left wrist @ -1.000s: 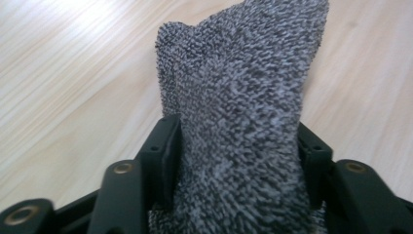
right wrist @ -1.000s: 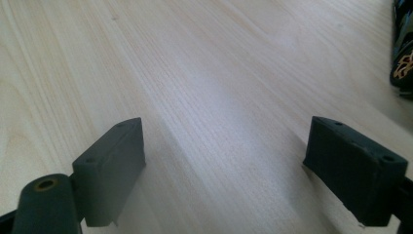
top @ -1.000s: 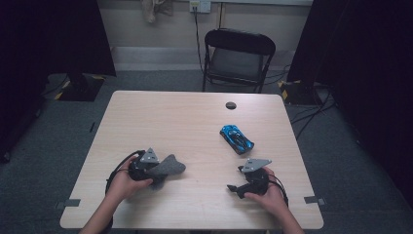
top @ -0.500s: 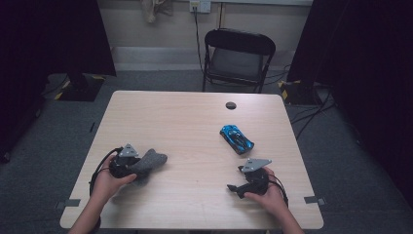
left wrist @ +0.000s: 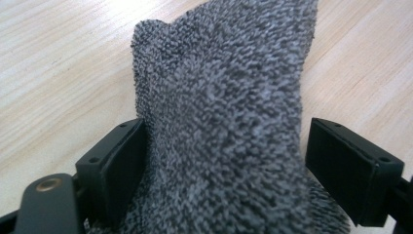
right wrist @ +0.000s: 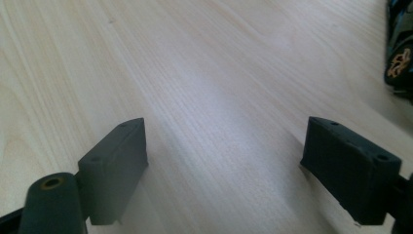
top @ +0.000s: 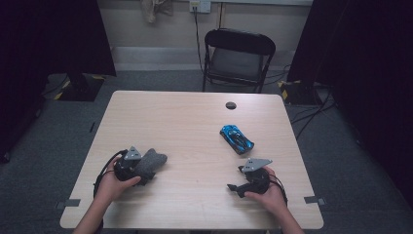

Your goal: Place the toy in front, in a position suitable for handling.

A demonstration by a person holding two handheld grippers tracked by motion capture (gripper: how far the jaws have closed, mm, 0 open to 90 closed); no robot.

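A grey fuzzy cloth (top: 152, 160) lies on the wooden table (top: 185, 122) near its front left. It runs up between the jaws of my left gripper (top: 145, 169), which have just been opening. In the left gripper view the cloth (left wrist: 229, 112) brushes the left pad (left wrist: 122, 161), while a gap shows at the right pad (left wrist: 350, 165). My right gripper (top: 234, 187) rests at the front right, open over bare wood (right wrist: 224, 165). A blue toy car (top: 236, 138) stands beyond it, with its edge (right wrist: 402, 53) at the right of the right gripper view.
A small black round disc (top: 231, 105) sits in the tabletop near the far edge. A black folding chair (top: 238, 53) stands behind the table. Cables trail on the floor at the right (top: 311, 112).
My left hand has carried the cloth to the left along the front of the table, and its jaws have spread apart around it. The right hand and the toy car have stayed put.
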